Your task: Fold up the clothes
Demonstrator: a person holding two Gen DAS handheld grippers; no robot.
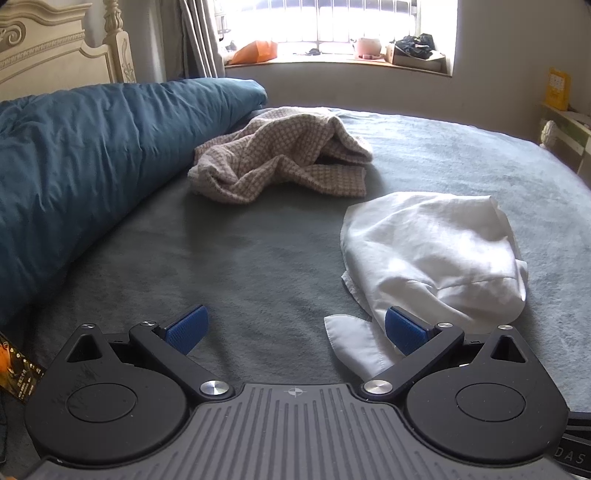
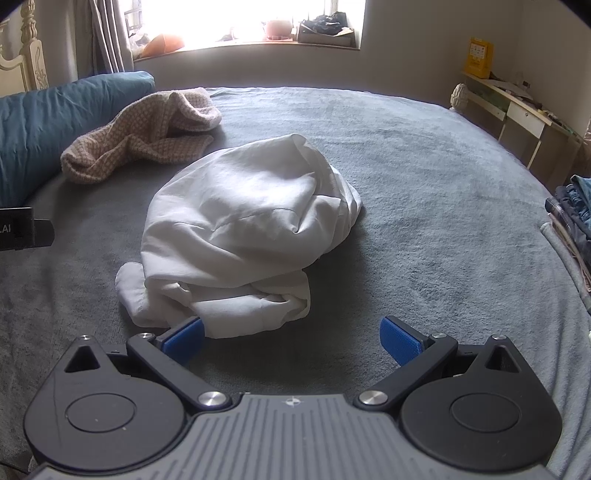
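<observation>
white garment [image 2: 243, 229] bunched mid-bed, bare grey blanket [image 2: 424, 229] right.

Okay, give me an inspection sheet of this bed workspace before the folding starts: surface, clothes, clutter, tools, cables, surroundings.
Surface: grey blanket covers the bed, mostly flat.
Job's things: white garment crumpled in a heap at the middle; checked garment bunched beyond it, against the blue duvet.
Clutter: stack of clothes at the right edge.
Grippers: left tool open, empty, its right finger by the white garment's near edge; right tool open, empty.
Cables: nothing seen.
Surroundings: bright window with a cluttered sill, headboard, desk.
</observation>
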